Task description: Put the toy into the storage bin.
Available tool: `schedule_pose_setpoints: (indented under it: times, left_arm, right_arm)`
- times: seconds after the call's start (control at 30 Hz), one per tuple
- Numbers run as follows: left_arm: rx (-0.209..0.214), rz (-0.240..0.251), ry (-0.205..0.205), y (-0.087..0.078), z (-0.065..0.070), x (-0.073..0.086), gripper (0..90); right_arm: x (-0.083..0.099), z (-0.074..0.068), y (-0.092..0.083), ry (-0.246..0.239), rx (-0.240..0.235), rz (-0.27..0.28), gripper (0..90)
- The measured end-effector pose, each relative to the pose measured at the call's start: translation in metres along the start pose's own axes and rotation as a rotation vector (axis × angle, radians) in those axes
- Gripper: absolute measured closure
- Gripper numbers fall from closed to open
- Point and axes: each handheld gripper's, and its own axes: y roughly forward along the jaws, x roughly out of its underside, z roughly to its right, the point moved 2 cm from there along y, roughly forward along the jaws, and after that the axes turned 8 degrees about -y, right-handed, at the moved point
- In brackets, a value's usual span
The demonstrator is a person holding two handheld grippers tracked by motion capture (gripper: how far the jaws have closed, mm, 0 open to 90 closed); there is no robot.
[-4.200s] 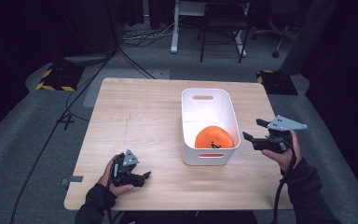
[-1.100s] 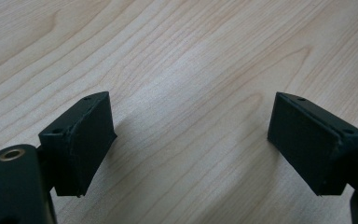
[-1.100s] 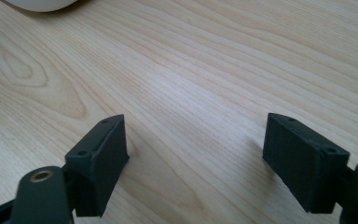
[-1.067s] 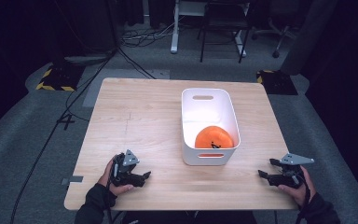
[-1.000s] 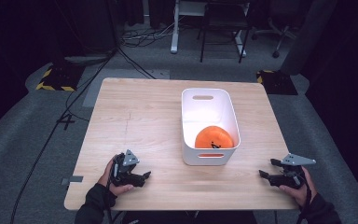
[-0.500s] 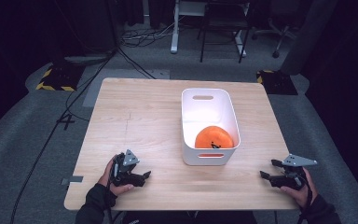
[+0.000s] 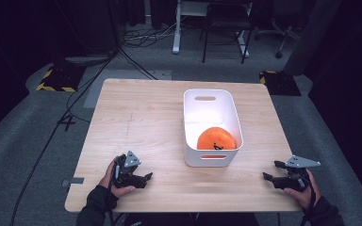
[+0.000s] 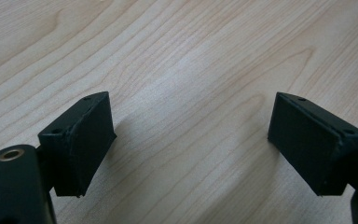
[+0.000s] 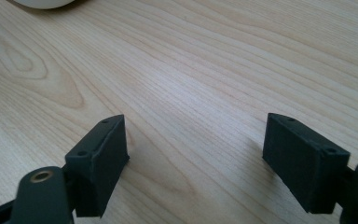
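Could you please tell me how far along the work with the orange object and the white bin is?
Done: the orange object lies inside the white bin. In hand: nothing; the left claw and right claw rest open and empty near the table edge. Nothing visible seems left.

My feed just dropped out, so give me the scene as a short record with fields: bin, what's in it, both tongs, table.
bin: white bin, upright on the table's right half, handle slots at both ends
contents: orange object, lying at the near end of the bin
left tongs: left tongs, open, nothing between the jaws, low over bare wood at the near left
right tongs: right tongs, open, nothing held, near right corner, apart from the bin
table: wooden table
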Motion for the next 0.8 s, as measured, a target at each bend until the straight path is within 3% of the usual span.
schedule_pose_setpoints:
  times: [0.8]
  left_arm:
    - [-0.012, 0.007, 0.004, 0.0003, -0.0009, -0.0008, 14.5]
  right_arm:
    - [-0.0003, 0.0013, 0.0005, 0.014, 0.005, -0.002, 20.3]
